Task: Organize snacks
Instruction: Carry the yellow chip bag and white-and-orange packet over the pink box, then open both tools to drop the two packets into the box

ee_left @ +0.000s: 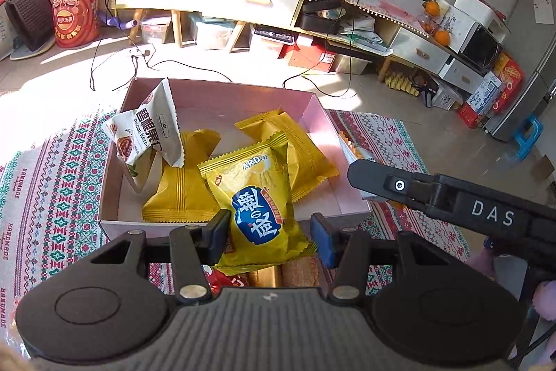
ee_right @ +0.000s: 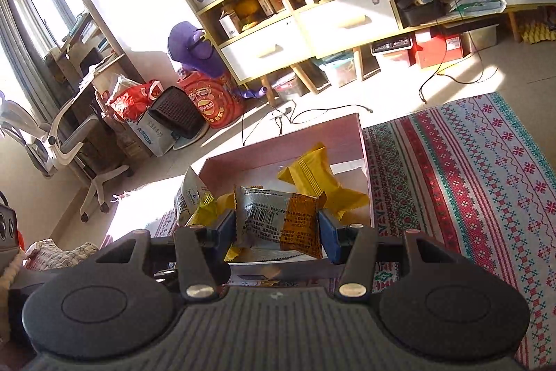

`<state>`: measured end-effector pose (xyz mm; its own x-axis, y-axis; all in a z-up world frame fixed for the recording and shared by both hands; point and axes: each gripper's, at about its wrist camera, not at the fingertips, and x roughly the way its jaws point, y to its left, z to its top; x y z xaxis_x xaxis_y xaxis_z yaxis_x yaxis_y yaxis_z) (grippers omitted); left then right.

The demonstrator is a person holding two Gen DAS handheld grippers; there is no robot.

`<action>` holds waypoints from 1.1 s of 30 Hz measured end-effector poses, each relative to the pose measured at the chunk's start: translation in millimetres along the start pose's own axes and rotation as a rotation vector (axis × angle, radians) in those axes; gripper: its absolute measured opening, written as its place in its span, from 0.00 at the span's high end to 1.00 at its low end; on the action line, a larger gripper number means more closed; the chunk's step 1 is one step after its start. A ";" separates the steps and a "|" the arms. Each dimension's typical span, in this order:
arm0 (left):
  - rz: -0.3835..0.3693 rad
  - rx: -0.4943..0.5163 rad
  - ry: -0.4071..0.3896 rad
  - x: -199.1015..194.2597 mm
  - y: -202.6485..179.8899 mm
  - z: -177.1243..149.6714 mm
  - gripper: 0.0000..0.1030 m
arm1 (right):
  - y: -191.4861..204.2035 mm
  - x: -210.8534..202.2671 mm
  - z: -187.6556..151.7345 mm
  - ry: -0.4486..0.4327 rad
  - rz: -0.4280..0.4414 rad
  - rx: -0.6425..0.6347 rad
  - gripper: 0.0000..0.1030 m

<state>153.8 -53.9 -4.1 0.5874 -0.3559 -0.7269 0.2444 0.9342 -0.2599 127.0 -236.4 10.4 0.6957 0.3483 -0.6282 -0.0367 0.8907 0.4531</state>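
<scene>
In the left wrist view, the left hand-held gripper [ee_left: 269, 237] is clamped on a yellow snack packet [ee_left: 259, 197], which hangs just ahead of its fingers above the near wall of the pink box [ee_left: 314, 117]; further ahead in the box lie plain yellow packets [ee_left: 180, 193] and a white pecan bag [ee_left: 149, 131] leaning on the far-left wall. The grip sits low on a puffy, slick wrapper, so the packet could slip or swing and drop outside the box. Only this view shows the right hand-held gripper [ee_left: 361, 172] crossing close on the right, a collision risk. The right wrist view alone shows that gripper pinching a silver-and-orange packet [ee_right: 278, 221] over the box's near edge, beside the patterned tabletop cloth [ee_right: 486, 169].
</scene>
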 end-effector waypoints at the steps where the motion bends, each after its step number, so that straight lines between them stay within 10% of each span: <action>1: 0.009 -0.004 0.006 4.1 0.7 1.6 0.45 | -1.2 1.7 0.2 0.007 0.005 0.008 0.54; 16: 0.109 0.000 0.023 30.9 0.7 20.3 0.45 | -15.6 18.3 5.8 0.080 0.001 0.107 0.52; 20: 0.113 0.013 0.019 31.8 0.4 21.3 0.44 | -16.5 16.2 8.2 0.065 -0.007 0.124 0.38; 33: 0.117 0.008 0.016 17.1 3.9 20.7 0.20 | -17.4 9.7 13.0 0.054 0.000 0.114 0.31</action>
<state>180.8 -56.9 -4.3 0.5999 -0.2444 -0.7618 0.1817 0.9689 -0.1678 143.6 -252.3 4.7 0.6561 0.3660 -0.6600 0.0473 0.8529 0.5200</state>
